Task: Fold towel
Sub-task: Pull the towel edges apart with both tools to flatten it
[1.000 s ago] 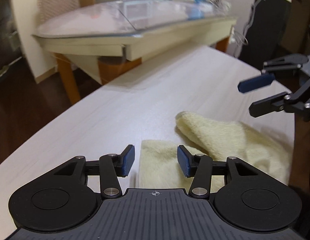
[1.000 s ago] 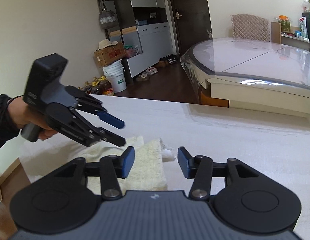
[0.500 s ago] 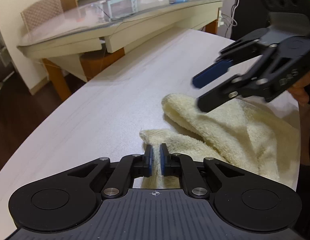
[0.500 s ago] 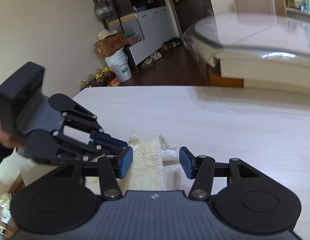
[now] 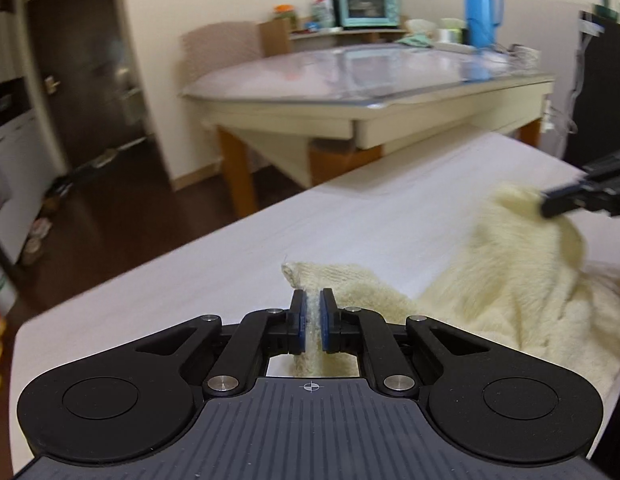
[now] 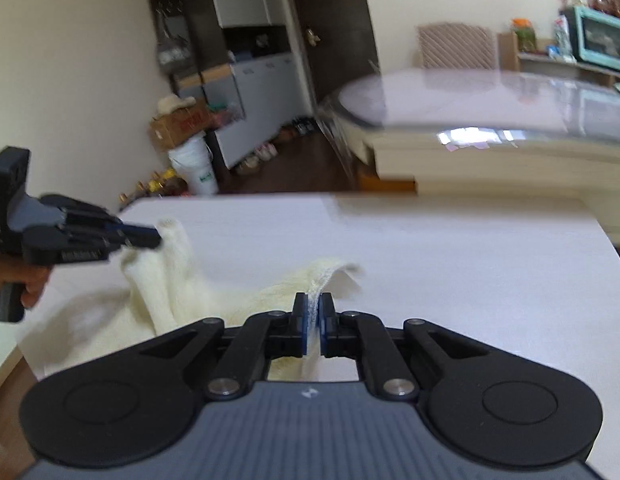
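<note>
Nearest the left wrist camera, the left gripper [image 5: 313, 320] is seen with its jaws closed onto a corner of the towel [image 5: 522, 280]; a thin strip of cream cloth is pinched between the blue pads, and the corner's tip stands just beyond them. The right gripper [image 6: 314, 322] is likewise closed on a second corner, with the woven hem drawn up between its pads.

The towel lies rumpled on the tabletop [image 5: 229, 260], near the edge closest to the person, and is lifted into 2 peaks where it is held. The 2 corners are judged to be gripped so that 1 edge can be raised and carried over the rest of the cloth; a pinch at each corner keeps that edge taut and straight.

Beyond the towel the pale tabletop is bare, which leaves room for the cloth to be spread or laid over. Farther off, past the tabletop, a glass-topped table [image 5: 370, 72] is seen, apart from the work.
</note>
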`<state>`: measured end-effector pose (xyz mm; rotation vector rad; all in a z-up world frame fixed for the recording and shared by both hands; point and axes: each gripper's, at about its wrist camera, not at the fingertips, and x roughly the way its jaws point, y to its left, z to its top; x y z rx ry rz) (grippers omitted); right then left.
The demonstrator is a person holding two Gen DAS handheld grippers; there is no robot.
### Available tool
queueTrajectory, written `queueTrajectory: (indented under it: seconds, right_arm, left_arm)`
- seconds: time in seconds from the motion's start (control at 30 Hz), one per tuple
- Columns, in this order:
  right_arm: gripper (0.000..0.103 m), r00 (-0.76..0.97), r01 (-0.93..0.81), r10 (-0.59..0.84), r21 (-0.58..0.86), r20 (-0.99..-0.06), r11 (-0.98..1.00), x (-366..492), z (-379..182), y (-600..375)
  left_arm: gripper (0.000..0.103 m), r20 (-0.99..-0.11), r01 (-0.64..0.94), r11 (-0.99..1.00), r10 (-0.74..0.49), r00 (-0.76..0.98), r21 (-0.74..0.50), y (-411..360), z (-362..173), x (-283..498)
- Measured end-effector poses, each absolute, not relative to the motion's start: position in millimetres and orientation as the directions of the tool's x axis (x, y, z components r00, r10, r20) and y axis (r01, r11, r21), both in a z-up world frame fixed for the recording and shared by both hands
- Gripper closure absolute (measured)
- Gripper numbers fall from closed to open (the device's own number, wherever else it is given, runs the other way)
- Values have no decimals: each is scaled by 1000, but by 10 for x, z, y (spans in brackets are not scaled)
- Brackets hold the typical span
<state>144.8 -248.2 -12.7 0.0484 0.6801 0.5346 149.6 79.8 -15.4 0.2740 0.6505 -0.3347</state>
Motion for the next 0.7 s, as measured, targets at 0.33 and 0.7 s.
queueTrajectory:
  seconds: [0.33, 0.7]
  right_arm:
    - [65, 609, -444, 505, 264, -612, 856, 1483, -156, -2609]
    - [63, 561, -349, 545, 419, -623, 838, 2082, -349, -2637]
  left_arm:
    - [96, -645, 363, 922, -195, 739, 137, 893, -294, 1374]
    - [96, -635, 362, 927, -222, 740, 97, 1018, -384, 1202]
